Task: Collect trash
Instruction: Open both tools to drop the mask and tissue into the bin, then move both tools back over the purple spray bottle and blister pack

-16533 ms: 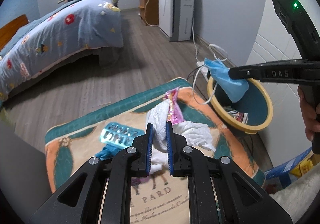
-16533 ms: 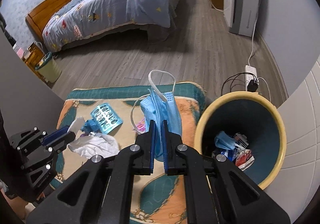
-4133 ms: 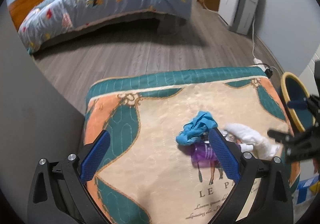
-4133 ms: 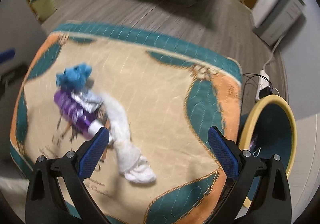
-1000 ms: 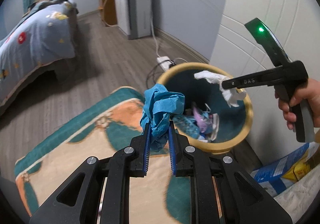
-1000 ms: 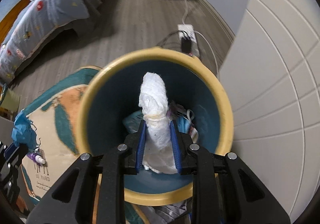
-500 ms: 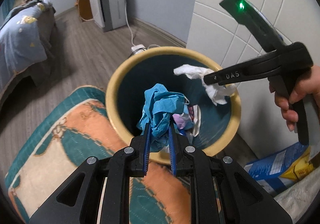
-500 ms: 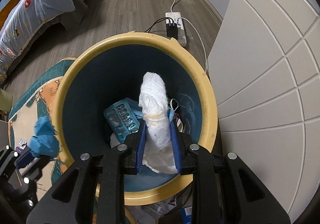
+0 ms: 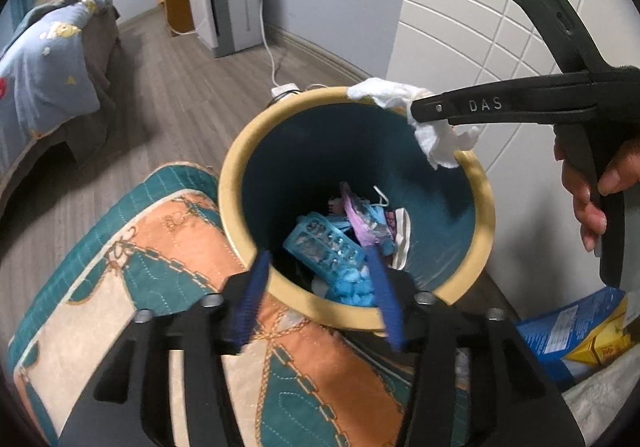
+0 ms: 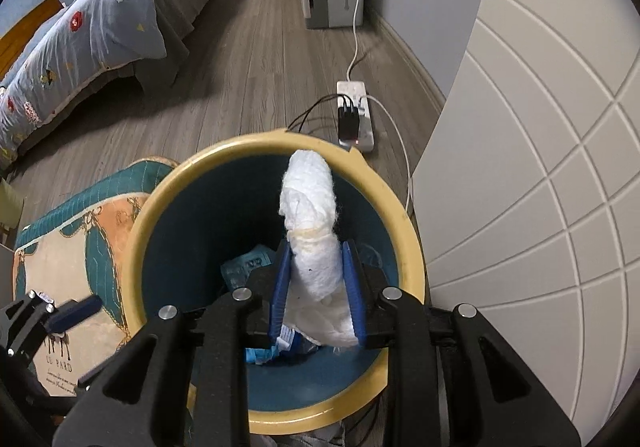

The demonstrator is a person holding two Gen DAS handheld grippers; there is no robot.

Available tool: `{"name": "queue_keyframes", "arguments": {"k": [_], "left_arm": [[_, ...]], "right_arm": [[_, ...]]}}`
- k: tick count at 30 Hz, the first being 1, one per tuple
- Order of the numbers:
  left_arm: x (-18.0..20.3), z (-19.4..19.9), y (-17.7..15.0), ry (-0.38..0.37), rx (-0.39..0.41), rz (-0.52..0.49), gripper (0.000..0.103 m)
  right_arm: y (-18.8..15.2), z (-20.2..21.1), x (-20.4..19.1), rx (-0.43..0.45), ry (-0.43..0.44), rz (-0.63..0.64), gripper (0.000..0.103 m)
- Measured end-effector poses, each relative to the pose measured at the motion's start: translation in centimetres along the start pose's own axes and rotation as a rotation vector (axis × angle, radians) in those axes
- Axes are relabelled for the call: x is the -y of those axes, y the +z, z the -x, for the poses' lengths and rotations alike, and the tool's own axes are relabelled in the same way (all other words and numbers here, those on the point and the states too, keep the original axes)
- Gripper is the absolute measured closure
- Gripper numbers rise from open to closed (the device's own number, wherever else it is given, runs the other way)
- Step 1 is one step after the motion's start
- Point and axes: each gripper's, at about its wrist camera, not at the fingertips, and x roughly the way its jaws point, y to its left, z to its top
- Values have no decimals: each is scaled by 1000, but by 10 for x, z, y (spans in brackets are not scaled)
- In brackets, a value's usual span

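your biggest thing here is the bed (image 10: 92, 19) across the wood floor (image 10: 248, 79), then the patterned quilted surface (image 9: 132, 267) right against the trash bin (image 9: 480, 183), which stands by the white panelled wall (image 10: 540, 167). the bin is yellow-rimmed, teal inside, and already holds a blue blister tray (image 9: 324, 247), a purple wrapper (image 9: 366, 219) and a crumpled blue wad (image 9: 354, 285) at the bottom. your left hand-held gripper (image 9: 320, 295) hangs over the near rim with its blue pads spread wide, nothing between them. your right hand-held gripper (image 10: 316, 287) is clamped on a rolled white tissue (image 10: 310, 207), held above the bin's mouth; from the left view the tissue sits over the far rim. a power strip (image 10: 354, 115) with a black plug lies on the floor just behind the bin.
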Motion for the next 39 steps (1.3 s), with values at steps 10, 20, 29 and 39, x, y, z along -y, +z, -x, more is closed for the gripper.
{"name": "queue_keyframes", "arguments": {"k": [10,20,29,39], "left_arm": [[-22,24,-3,55,42,52,10],[-67,82,-24,176,88,160,7],[-116,152,-64,307,125,304,6],[-144,210,-109,463,135,361,5]], "right_arm": [[2,17,-15,49,-36,40,24],[3,36,-55,54,11,126,6],[-5,51,-119,68,59,281,6],[-15,66,-181,69,127,374,6]]}}
